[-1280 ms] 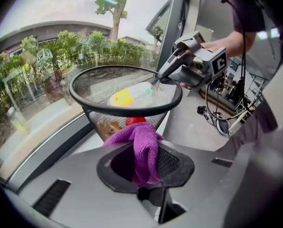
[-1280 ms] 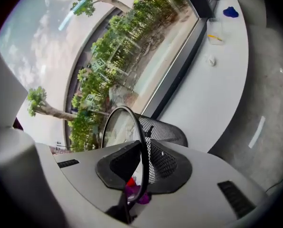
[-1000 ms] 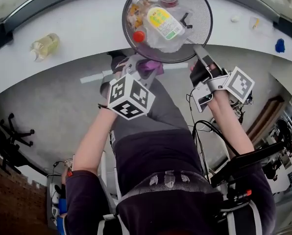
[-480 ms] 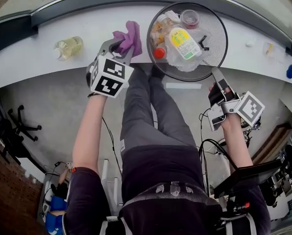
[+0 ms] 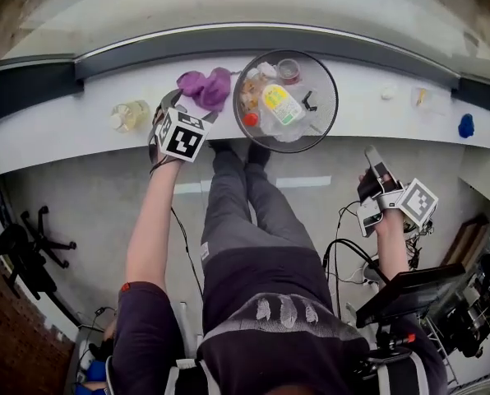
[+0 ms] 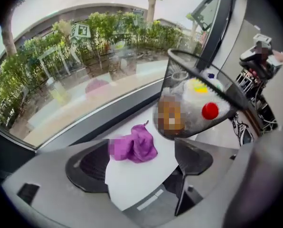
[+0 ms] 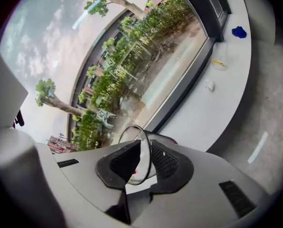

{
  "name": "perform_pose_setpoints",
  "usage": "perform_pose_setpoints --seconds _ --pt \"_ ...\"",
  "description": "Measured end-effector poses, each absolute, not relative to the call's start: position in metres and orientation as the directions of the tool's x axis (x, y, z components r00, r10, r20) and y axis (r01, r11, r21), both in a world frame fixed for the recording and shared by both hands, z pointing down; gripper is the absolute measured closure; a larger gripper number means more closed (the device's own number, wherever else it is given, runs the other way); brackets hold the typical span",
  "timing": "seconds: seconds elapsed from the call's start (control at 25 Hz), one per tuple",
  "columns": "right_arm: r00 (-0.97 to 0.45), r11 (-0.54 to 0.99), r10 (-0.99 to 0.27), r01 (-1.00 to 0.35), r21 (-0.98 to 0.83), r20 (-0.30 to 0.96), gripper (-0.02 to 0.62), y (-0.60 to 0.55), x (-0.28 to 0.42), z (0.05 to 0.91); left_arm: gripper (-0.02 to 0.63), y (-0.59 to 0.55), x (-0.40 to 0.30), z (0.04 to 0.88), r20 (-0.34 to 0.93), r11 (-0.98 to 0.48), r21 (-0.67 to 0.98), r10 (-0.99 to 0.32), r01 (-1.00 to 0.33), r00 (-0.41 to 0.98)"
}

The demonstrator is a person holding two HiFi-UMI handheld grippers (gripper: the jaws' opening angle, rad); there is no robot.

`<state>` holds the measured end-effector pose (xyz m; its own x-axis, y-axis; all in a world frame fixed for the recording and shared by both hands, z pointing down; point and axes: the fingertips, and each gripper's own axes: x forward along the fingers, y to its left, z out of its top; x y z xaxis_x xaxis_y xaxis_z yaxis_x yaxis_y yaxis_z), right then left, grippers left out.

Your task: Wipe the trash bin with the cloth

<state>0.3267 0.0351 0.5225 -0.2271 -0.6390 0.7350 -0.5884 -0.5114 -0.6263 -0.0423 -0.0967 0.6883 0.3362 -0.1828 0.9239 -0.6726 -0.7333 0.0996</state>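
The cloth (image 5: 205, 86) lies on the bench (image 5: 64, 134) beside the trash bin (image 5: 321, 72). The left tool (image 6: 140, 161) has just been opening and holds nothing. The right tool (image 7: 144, 163) is narrowly apart and empty. Wiping is seemingly finished.

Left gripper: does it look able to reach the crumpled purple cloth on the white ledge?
Probably yes. The jaws of the left gripper have just been opening, nothing gripped; the purple cloth lies loose right ahead, the wire-mesh bin beside it.
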Motion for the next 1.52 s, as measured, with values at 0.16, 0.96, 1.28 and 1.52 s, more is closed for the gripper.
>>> perform_pose_setpoints --seconds 0.16,0.96,1.28,1.52 --pt "-0.445 -0.229 -0.721 -0.571 -0.788 0.532 0.537 -0.011 0.289 0.455 0.201 -0.11 -0.044 0.59 0.875 -0.753 0.039 -0.291 -0.657 0.386" --pt "-0.865 0.702 -0.501 -0.39 -0.596 -0.024 0.597 -0.039 0.139 0.177 0.609 -0.052 0.037 0.188 0.329 -0.865 -0.067 -0.49 -0.497 0.807" --pt "-0.809 0.683 -0.588 -0.505 -0.528 0.013 0.597 -0.006 0.12 0.158 0.609 -0.014 0.037 0.187 0.339 -0.92 -0.134 -0.392 -0.368 0.855" --pt "-0.786 0.665 -0.61 -0.576 -0.476 0.099 0.597 0.039 0.076 0.157 0.609 0.012 0.009 0.181 0.265 -0.95 -0.081 -0.314 -0.303 0.912"
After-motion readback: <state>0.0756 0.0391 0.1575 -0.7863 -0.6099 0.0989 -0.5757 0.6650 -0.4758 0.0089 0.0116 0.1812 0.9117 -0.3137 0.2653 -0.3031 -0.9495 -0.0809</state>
